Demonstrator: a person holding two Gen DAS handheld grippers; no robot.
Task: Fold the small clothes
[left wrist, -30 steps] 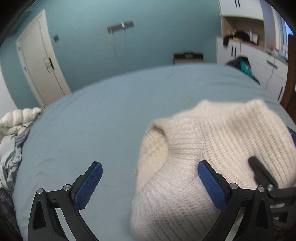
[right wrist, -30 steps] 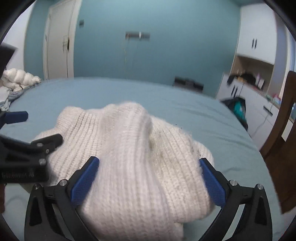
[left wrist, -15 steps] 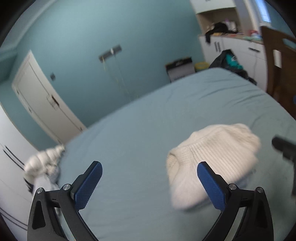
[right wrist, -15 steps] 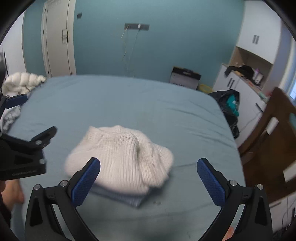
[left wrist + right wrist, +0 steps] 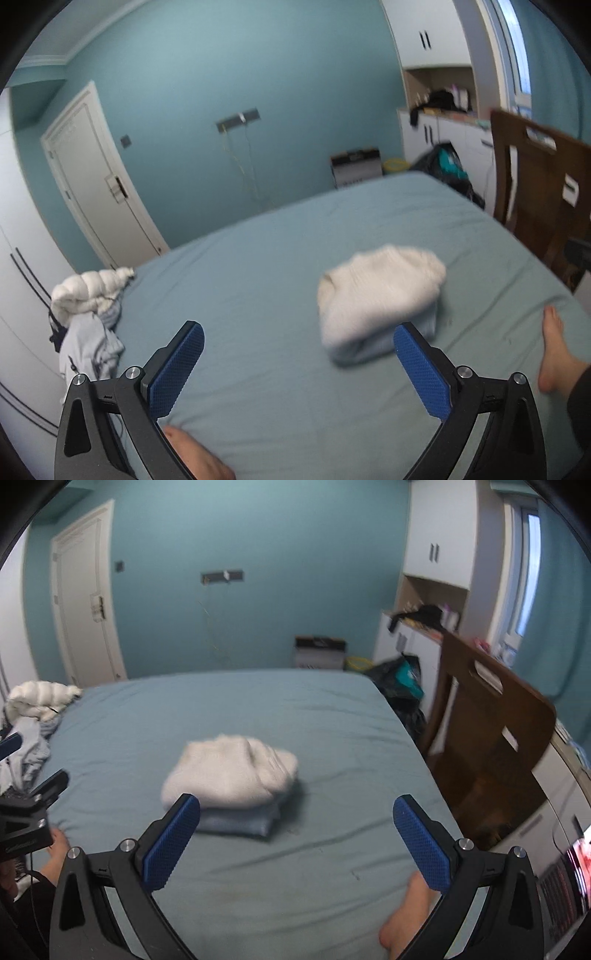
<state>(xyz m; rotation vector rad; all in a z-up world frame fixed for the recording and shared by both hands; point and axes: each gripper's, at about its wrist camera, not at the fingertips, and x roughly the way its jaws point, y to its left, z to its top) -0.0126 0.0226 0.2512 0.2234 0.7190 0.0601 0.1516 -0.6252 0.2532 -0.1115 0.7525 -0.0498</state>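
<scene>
Blurred sweater seems chunky knit wool

The sweater is cream white with a ribbed knit, on a pale blue garment. The sheet is plain grey-blue. The pads are dark blue, dotted. The chair is brown.

Only one bit of lettering turns up: a pale printed line on the black plastic body of the left gripper, at the left edge of the right wrist view; it is too small and blurred to read; nothing else in either view carries legible text, numbers or signs.
</scene>
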